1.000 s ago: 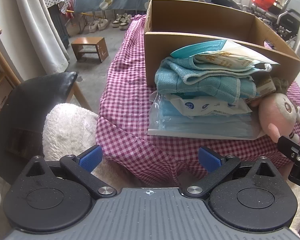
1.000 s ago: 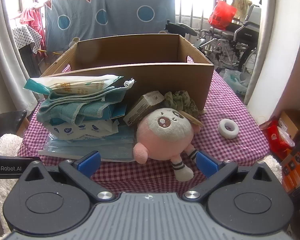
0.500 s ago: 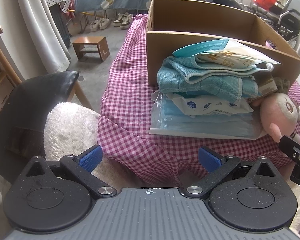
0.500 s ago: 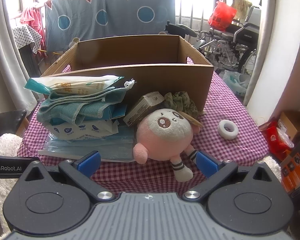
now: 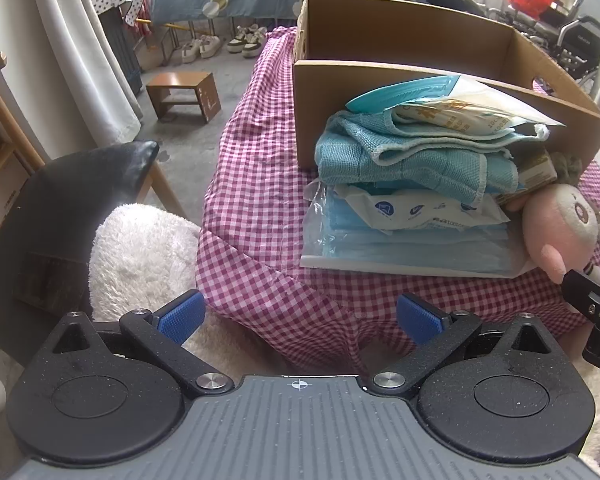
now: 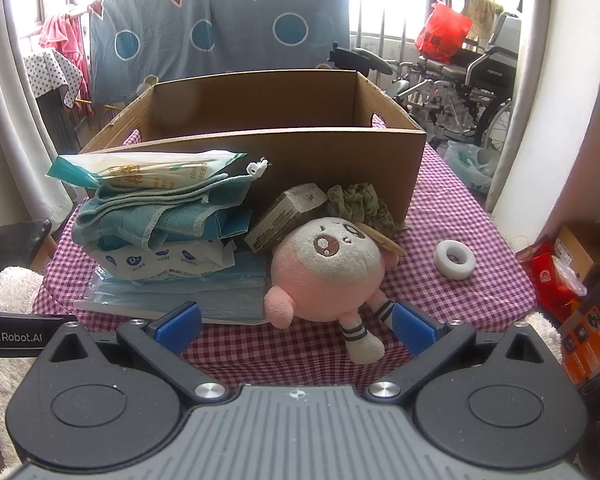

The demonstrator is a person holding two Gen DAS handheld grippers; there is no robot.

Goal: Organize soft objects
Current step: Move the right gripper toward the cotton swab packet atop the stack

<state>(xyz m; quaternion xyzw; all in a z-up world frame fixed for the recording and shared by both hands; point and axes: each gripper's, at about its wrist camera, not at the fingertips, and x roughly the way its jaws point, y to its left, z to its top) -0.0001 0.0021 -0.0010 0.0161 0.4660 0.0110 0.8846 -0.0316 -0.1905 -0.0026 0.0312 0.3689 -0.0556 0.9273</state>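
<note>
Left gripper [image 5: 298, 316]: we hold it spread wide and empty, low before the table edge.
Stack [image 5: 412, 200]: ahead and to our right, long axis crosswise, against the cardboard box [image 5: 380, 92].
Plush toy [image 6: 328, 268]: just beyond our right gripper [image 6: 296, 322], legs toward us.
Right gripper: spread wide, empty, and the nearer one, we judge.

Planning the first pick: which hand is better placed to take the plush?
Right. Its open tongs already flank the plush; the left tongs face the towel stack instead.
</note>
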